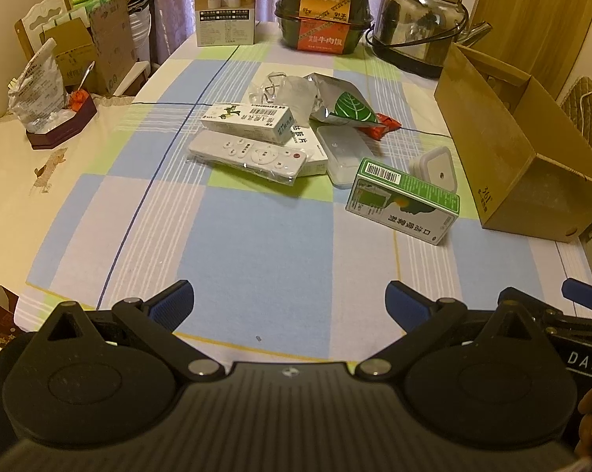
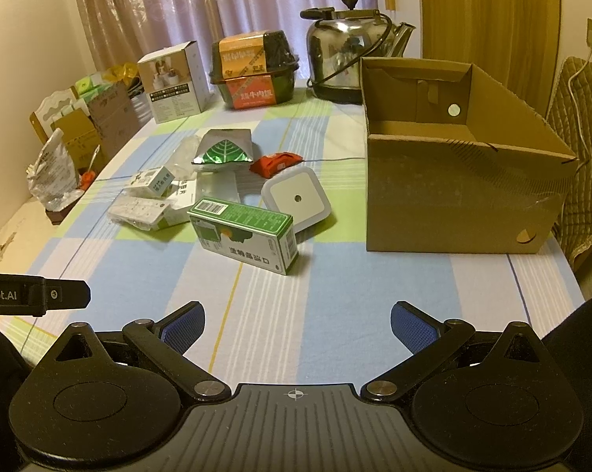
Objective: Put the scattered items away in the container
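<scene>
An open cardboard box stands at the right of the checked tablecloth, nothing visible inside. Scattered left of it lie a green-and-white carton, a square white night light, a white remote in plastic wrap, a white-and-green carton, a silver-green foil pouch and a red packet. My left gripper and right gripper hover open over the near table edge, nothing between their fingers.
At the table's far end stand a white product box, a black food container with orange label and a steel kettle. A dark tray with a bag sits left. A cushioned chair is beyond the cardboard box.
</scene>
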Tool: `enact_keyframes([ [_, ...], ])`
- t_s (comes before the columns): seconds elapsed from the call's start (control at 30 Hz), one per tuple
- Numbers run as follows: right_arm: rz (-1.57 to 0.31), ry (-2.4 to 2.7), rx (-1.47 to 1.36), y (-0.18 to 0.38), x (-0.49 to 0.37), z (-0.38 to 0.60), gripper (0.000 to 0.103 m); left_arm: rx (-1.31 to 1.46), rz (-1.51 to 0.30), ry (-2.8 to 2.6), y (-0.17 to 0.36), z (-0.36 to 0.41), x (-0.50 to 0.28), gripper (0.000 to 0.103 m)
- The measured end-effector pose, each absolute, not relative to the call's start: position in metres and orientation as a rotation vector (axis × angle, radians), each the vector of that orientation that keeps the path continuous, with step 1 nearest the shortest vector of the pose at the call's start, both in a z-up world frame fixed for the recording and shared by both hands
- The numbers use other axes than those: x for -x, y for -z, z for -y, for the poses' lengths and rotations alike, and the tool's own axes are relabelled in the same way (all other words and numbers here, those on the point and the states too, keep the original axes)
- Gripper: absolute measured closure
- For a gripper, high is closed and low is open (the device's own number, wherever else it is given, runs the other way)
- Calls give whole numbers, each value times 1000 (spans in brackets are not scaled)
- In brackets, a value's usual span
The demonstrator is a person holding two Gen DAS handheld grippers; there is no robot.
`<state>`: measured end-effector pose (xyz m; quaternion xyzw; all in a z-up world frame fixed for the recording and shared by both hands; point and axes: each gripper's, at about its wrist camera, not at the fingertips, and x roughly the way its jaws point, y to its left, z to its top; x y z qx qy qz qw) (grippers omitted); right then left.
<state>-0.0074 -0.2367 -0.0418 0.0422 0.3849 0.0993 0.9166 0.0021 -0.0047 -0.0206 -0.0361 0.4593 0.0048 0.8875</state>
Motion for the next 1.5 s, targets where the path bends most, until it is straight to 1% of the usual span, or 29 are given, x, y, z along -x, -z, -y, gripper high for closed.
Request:
enact_keyframes([
  [1.0, -820, -233, -94, 40, -2, 233, 0, 78, -966, 5, 25, 3, -7, 1],
  [1.27, -782, -305, -1, 33, -14, 220, 0, 64, -955, 16, 21, 2, -9, 1],
  [1.5, -885, -345, 50, 44, -36, 209, 0, 57, -937, -1, 14, -9, -18, 1],
])
